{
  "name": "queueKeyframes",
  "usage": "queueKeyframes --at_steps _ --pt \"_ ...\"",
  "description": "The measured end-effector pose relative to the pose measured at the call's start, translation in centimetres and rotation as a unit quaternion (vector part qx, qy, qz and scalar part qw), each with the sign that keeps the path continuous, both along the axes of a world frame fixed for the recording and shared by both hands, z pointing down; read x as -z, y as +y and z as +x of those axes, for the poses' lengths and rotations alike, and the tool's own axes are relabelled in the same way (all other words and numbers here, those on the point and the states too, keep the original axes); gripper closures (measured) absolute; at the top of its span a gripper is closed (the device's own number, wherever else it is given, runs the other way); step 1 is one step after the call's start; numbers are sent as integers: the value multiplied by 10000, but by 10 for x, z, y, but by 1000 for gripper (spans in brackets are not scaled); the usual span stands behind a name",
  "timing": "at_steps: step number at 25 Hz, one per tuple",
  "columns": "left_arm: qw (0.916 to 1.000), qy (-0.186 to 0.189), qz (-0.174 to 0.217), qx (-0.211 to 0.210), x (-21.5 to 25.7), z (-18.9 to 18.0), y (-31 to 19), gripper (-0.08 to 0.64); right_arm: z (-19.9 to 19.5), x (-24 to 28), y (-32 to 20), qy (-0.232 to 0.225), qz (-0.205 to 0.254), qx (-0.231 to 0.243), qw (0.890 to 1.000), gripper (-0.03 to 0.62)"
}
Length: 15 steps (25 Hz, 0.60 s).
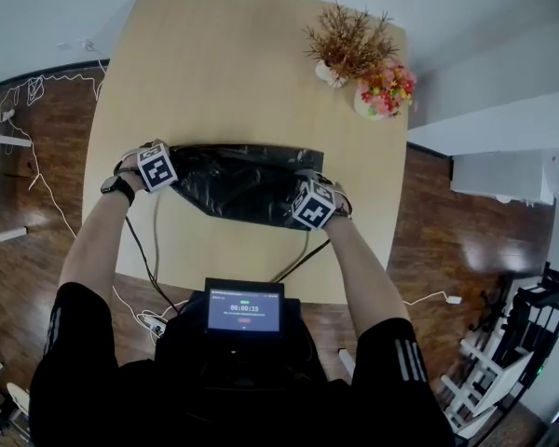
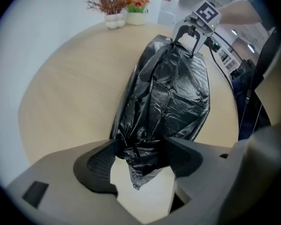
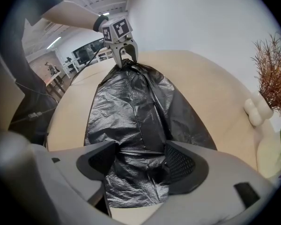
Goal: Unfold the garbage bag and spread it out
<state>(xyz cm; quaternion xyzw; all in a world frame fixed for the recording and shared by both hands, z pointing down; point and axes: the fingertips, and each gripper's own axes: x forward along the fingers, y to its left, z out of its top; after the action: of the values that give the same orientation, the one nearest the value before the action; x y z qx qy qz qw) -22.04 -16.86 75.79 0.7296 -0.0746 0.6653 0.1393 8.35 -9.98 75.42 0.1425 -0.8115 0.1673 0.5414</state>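
Head view: black garbage bag [image 1: 238, 182] lies crumpled across the tan table [image 1: 224, 82] between left gripper [image 1: 166, 177] and right gripper [image 1: 306, 201]; potted plants [image 1: 352, 49] beyond, wooden floor [image 1: 37, 203] around. Left gripper view: jaws spread, bunched bag end between. Right gripper view: jaws spread astride the flatter end.

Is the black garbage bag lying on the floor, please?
No, the garbage bag lies stretched across the wooden table.
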Motion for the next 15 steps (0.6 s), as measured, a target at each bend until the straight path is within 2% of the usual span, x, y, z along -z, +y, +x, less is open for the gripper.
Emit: queueKeyframes --at_steps 4,9,15 --pt "9999 -118 27 -110 2 -1 -1 229 -2 4 -5 -35 79 55 9999 225" --pt "9998 -23 1 -173 -2 2 1 227 0 -2 -4 -6 8 4 10000 225" --pt "9982 316 479 164 19 1 -11 229 -9 37 -15 -714 354 -422 9959 219"
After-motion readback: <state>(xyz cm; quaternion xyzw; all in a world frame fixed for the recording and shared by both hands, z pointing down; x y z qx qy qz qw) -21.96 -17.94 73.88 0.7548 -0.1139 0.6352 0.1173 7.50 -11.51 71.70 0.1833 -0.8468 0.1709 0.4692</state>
